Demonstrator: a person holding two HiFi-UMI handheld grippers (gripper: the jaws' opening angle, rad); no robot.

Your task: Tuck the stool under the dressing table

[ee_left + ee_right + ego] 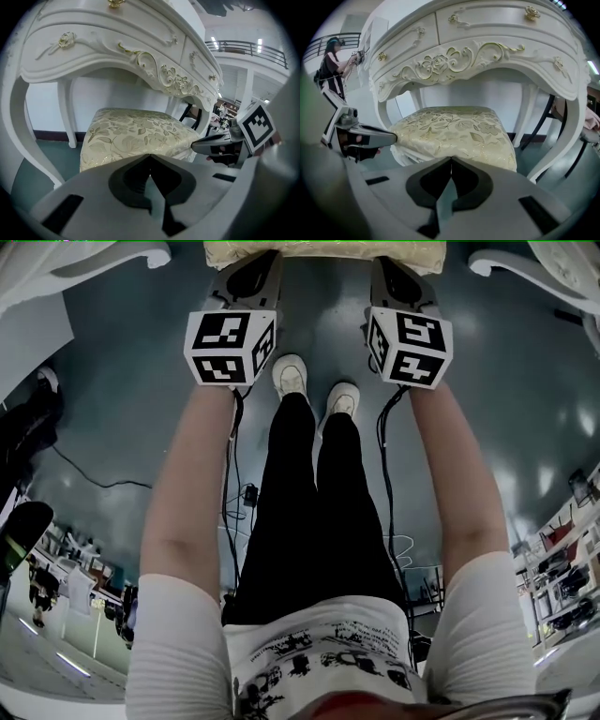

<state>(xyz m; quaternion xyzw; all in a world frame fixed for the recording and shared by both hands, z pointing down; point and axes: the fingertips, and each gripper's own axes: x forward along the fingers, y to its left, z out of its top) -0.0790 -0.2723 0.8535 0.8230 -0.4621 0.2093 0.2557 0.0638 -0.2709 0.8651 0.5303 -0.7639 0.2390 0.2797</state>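
- Left gripper (150,155): jaws pressed together, nothing between them, tips at the near edge of the stool (136,133) cushion. Contact itself is hard to confirm.
- Risk, my read: 2 closed tips on soft padding give you a small bearing point. They could slide off the rounded edge or dig into the fabric.
- Stool sits at top centre of the head view, its seat already partly beneath the dressing table (103,37) apron.
- Risk: you are pushing high, at cushion level. If a stool foot catches on the floor (141,381), the seat may tip forward rather than slide.
- Right gripper (451,159): jaws likewise shut and empty, at the cushion's near edge.
- Risk: uneven pressure between your 2 grippers would yaw the stool into a table leg (562,140) at the right of the frame.
- Materials: cushion is cream brocade with a raised leaf pattern, plump, with rounded corners. Table is glossy white, with gilt floral carving, brass-look knobs and curved legs. Floor is smooth, dark and reflective.
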